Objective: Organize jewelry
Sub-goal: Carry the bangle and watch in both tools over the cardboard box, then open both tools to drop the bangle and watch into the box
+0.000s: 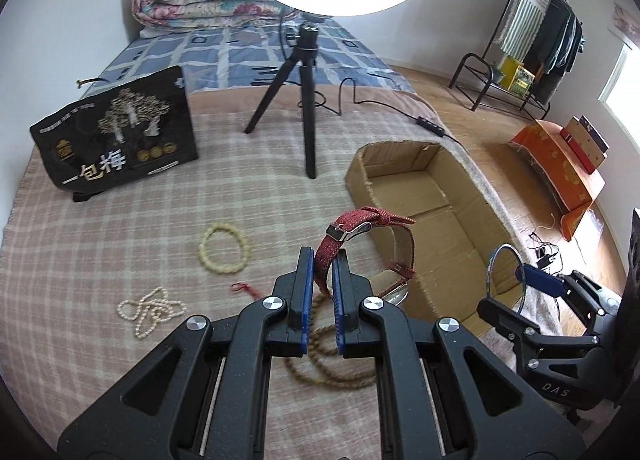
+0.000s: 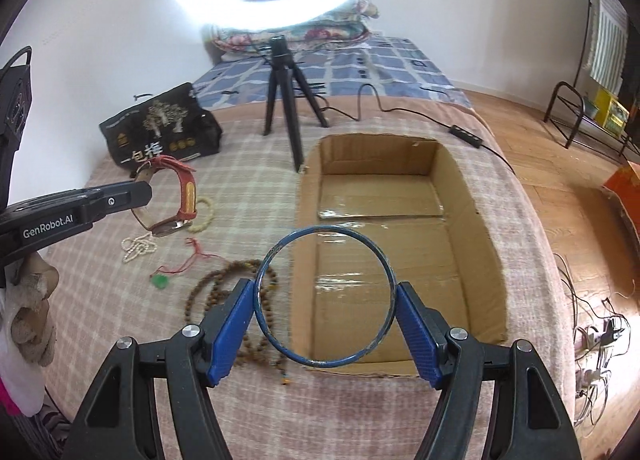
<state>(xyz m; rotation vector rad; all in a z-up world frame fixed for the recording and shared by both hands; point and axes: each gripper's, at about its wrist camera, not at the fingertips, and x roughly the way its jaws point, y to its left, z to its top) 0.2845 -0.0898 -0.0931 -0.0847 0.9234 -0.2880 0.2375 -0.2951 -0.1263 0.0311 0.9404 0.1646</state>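
My left gripper (image 1: 323, 260) is shut on the strap of a red watch (image 1: 352, 226) and holds it above the plaid blanket, left of an open cardboard box (image 1: 460, 196). The watch also shows in the right wrist view (image 2: 188, 192). My right gripper (image 2: 326, 296) is shut on a blue bangle (image 2: 326, 364) and holds it over the box's (image 2: 472, 196) near left edge. On the blanket lie a cream bead bracelet (image 1: 222, 246), a white pearl string (image 1: 150, 310), a brown bead necklace (image 2: 224, 292) and a green pendant on red cord (image 2: 160, 281).
A black tripod (image 1: 306, 100) with a lit ring light (image 1: 340, 0) stands behind the box, its cable (image 1: 400, 108) trailing right. A black printed bag (image 1: 116, 136) stands at the back left. The bed edge drops to a wooden floor (image 2: 580, 200) on the right.
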